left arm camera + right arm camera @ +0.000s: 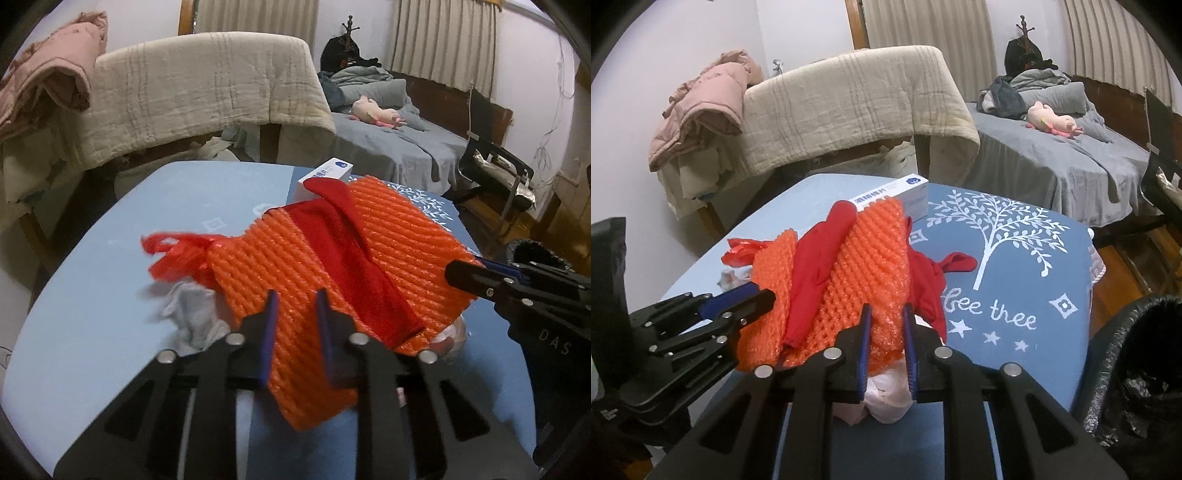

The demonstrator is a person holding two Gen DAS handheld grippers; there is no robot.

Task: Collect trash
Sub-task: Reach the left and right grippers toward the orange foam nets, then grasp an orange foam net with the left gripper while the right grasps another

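An orange foam net [280,266] lies spread over the middle of the blue worktop [110,295], with a red cloth strip [343,258] draped across it from twelve towards five o'clock. The left tool [295,299] has its two blue-padded fingers pinched on the near edge of the net, foam bunched between them. The right tool [886,314] is likewise clamped on the net's near side, where clear bubbly wrap [886,332] sits under the foam. In the left wrist view the right tool reaches in from three o'clock, its tip on the net's edge. A red plastic bag [170,254] pokes out at nine o'clock, beside a crumpled grey tissue [195,317]. A white box [901,195] stands at twelve o'clock behind the net. A black-lined bin [1141,369] stands off the worktop at four o'clock in the right wrist view.
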